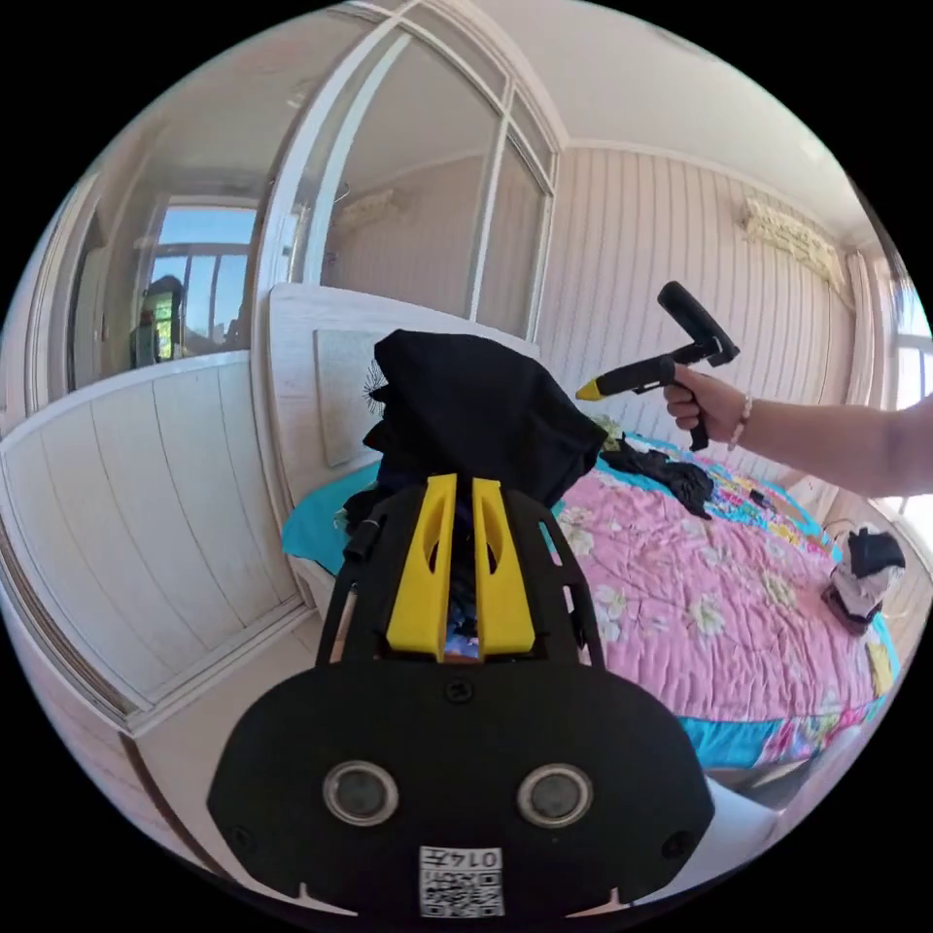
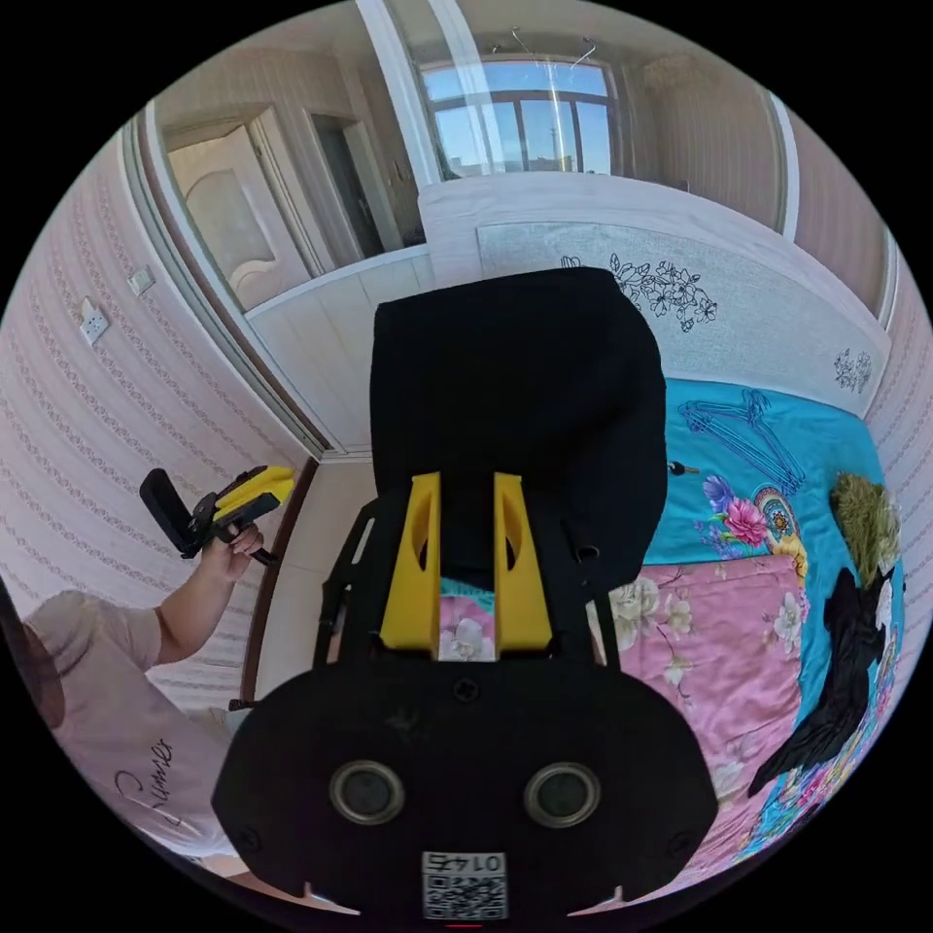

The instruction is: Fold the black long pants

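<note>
Black pants (image 1: 476,408) hang bunched at frame centre in the left gripper view, rising above the left hand-held gripper (image 1: 465,505); its yellow jaws stand close together with black cloth between them, clamped on the pants. In the right gripper view the pants (image 2: 520,408) fill the upper centre, draped over the right hand-held gripper (image 2: 465,505); its jaws stand slightly apart with cloth between the tips, whether both press on it I cannot tell. Bed (image 1: 700,622) with pink flowered quilt lies lower right of the left gripper view. Another dark garment (image 2: 841,661) lies at right edge of the right gripper view, on the bed (image 2: 680,632).
</note>
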{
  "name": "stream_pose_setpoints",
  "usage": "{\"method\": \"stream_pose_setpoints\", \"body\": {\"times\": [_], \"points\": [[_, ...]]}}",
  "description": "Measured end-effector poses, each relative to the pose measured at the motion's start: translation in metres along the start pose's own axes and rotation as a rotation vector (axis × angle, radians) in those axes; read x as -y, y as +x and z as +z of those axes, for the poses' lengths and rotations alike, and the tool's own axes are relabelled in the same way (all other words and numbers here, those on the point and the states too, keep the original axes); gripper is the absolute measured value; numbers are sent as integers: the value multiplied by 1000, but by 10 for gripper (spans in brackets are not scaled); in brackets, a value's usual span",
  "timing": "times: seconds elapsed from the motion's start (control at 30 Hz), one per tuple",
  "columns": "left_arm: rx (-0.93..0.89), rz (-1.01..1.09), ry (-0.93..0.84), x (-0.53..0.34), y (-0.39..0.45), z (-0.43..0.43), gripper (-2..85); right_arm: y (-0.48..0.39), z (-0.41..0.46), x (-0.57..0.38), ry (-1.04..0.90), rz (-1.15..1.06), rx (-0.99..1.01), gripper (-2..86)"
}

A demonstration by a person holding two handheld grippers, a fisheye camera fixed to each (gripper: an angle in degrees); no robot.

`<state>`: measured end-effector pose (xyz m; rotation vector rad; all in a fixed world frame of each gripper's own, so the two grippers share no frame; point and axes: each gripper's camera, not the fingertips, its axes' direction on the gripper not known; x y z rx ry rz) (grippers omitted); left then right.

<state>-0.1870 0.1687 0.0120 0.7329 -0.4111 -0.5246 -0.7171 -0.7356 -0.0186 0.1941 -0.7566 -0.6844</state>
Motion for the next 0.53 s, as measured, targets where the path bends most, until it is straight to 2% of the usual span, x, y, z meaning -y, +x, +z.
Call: {"method": "stream_pose_setpoints", "body": {"times": [0.1,0.2,0.27,0.33,0.4,0.47,0.53], "points": [[-18,164,-28,-75,84,-26,-5,-9,-62,-90,17,47,5,83],[-95,317,-61,-115,142,-35,-7,-14,-121,-208,4,220,6,77],[-132,531,-38,-151,211,-44,-4,-25,-164,-281,2,335,-52,70],[-199,621,21,-176,258,-49,3,-51,-231,-374,23,495,-210,67],[-340,638,59,-195,302,-52,14,-73,-279,-434,16,608,-337,67],[-572,701,63,-221,367,-51,35,-94,-320,-487,-28,702,-477,71],[-665,808,87,-245,423,-53,54,-114,-373,-547,-48,838,-581,80]]}}
